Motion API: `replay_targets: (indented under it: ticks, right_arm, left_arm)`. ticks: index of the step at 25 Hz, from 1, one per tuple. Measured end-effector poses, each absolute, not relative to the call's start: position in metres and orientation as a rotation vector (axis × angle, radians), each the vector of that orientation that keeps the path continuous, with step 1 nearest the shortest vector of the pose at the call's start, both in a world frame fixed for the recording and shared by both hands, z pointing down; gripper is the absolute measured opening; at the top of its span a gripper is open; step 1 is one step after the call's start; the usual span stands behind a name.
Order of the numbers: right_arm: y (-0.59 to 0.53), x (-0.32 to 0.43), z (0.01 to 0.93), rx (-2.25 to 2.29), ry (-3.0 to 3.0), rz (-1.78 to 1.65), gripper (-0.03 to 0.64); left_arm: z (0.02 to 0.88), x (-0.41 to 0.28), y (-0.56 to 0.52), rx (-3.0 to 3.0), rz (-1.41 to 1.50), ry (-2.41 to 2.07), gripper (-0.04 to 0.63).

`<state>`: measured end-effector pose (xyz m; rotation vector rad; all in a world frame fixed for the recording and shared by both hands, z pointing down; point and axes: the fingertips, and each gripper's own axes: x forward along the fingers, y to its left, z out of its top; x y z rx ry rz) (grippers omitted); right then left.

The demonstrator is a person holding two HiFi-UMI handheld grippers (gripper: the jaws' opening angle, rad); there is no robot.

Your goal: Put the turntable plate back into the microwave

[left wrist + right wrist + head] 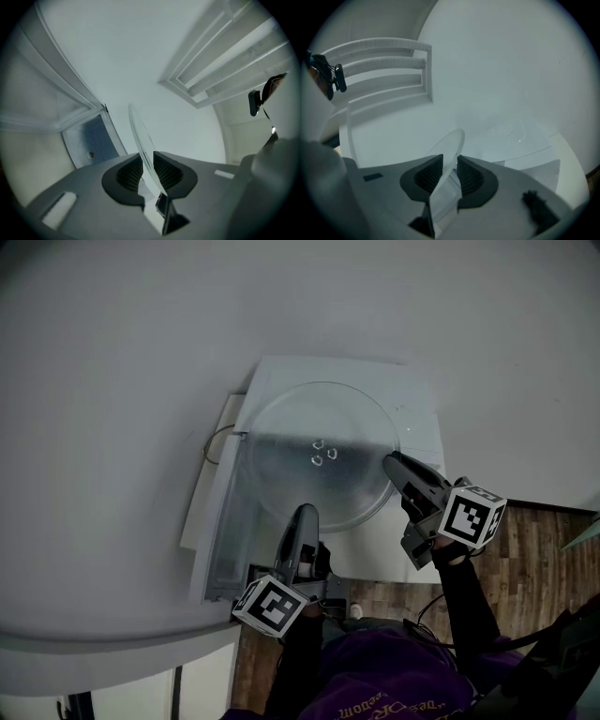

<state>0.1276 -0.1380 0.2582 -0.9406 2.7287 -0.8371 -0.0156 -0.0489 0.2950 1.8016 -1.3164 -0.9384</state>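
A clear round glass turntable plate [323,454] hangs level over the white microwave [412,399], held at its near rim by both grippers. My left gripper [305,513] is shut on the plate's near-left edge; in the left gripper view the plate [140,136] runs edge-on between the ribbed pads [129,174]. My right gripper [389,462] is shut on the plate's right edge; in the right gripper view the glass [449,149] passes between the pads [429,176]. Three small bumps mark the plate's centre.
The microwave door [217,512] stands open at the left, and its cavity opening [91,140] shows in the left gripper view. White wall and counter surround the appliance. Wooden floor [534,549] lies at the right, the person's purple sleeve at the bottom.
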Motion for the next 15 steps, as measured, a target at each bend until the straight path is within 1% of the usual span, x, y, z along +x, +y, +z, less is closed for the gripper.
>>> replay_targets:
  ticks: [7,15]
  right_arm:
    - [-0.113,0.108,0.272,-0.876,2.781,-0.86,0.098]
    - [-0.116,0.104,0.286,-0.827,2.816,-0.934,0.098]
  left_arm:
    - [0.311,-0.027,-0.017,1.78,-0.998,-1.357,0.08]
    - [0.319,-0.028,-0.009,1.715,-1.014,-1.412,0.08]
